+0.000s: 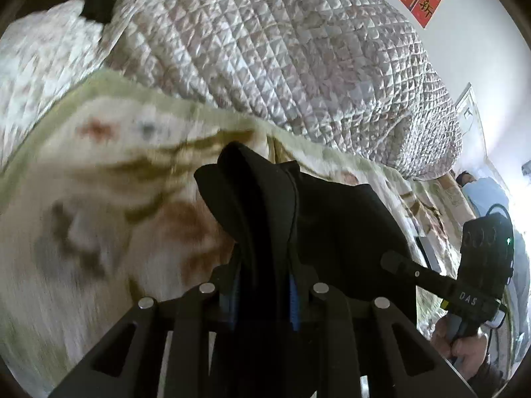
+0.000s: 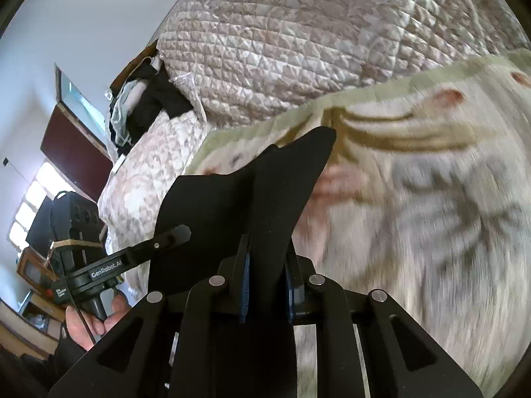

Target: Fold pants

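Pants [image 1: 298,219] black, centre frame, raised off blanket [image 1: 99,199] on bed. Left tool [image 1: 262,298] and right tool [image 2: 265,295] each clamped on cloth edge, likely for carrying fold across.

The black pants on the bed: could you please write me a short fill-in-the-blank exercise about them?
1. The left claw is shut on the ____ pants.
2. The right claw is shut on the same ____.
3. Beneath the pants lies a cream blanket with a ____ border.
4. Behind the blanket lies a ____ bedspread.

Missing words: black; pants; green; quilted
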A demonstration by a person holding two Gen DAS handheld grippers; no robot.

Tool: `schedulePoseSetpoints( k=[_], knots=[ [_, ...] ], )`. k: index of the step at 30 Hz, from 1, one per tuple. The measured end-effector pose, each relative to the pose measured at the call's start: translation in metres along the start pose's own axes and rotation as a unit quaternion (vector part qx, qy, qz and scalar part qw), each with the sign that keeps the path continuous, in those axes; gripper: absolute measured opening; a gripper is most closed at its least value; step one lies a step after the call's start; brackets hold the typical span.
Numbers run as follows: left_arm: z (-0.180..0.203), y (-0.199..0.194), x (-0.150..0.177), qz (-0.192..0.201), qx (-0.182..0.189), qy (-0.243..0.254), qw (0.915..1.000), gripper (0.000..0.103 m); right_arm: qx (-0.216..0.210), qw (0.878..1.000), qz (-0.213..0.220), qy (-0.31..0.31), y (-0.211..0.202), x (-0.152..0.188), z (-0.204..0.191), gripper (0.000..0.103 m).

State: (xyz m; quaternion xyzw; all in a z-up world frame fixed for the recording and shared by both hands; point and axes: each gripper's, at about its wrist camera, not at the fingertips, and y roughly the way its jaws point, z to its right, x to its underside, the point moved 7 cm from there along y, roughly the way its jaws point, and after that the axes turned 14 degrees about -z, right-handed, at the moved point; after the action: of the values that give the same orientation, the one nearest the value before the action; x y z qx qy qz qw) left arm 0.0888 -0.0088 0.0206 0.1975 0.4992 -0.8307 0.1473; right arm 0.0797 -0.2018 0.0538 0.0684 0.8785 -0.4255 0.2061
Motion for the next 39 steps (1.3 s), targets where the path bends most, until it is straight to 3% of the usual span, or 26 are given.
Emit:
schedulePoseSetpoints(
  k=[6, 10, 13, 16, 18, 23, 26, 29, 33, 39],
  knots=[
    [-0.013, 0.015, -0.054, 0.011, -0.042, 0.022, 0.9988, 0.025, 0.008, 1.0, -0.012, -0.003, 0.028, -0.054, 0.012, 0.016],
    [-0.033, 0.037, -0.067, 0.012, -0.078, 0.015, 0.9968, 0.03, 0.009, 1.0, -0.025, -0.008, 0.055, -0.073, 0.025, 0.019],
    [-0.058, 0.056, -0.06, -0.019, -0.113, -0.014, 0.9932, 0.031, 0.062, 0.998, -0.034, 0.003, 0.07, -0.071, 0.047, 0.021],
    [-0.072, 0.041, -0.058, 0.001, -0.142, -0.032, 0.9893, 0.031, 0.093, 0.995, -0.022, 0.011, 0.057, -0.067, 0.061, 0.021],
    [-0.07, 0.024, -0.056, 0.023, -0.14, -0.039, 0.9891, 0.031, 0.107, 0.994, -0.005, 0.008, 0.043, -0.066, 0.061, 0.021],
    [-0.041, 0.013, -0.031, 0.036, -0.128, 0.003, 0.9911, 0.031, 0.119, 0.992, -0.006, -0.044, 0.033, -0.045, 0.032, 0.021],
    [-0.03, 0.031, -0.014, 0.007, -0.129, 0.027, 0.9912, 0.031, 0.127, 0.989, -0.025, -0.067, 0.043, -0.026, 0.019, 0.021],
    [-0.037, 0.048, -0.003, -0.025, -0.16, 0.023, 0.9865, 0.031, 0.148, 0.984, -0.069, -0.069, 0.066, -0.008, 0.027, 0.021],
    [-0.037, 0.029, 0.003, -0.003, -0.151, 0.009, 0.9885, 0.031, 0.153, 0.984, -0.042, -0.078, 0.046, -0.007, 0.015, 0.021],
    [-0.028, 0.016, 0.033, 0.011, -0.175, 0.012, 0.9844, 0.031, 0.172, 0.979, -0.028, -0.103, 0.037, 0.017, 0.001, 0.021]
  ],
)
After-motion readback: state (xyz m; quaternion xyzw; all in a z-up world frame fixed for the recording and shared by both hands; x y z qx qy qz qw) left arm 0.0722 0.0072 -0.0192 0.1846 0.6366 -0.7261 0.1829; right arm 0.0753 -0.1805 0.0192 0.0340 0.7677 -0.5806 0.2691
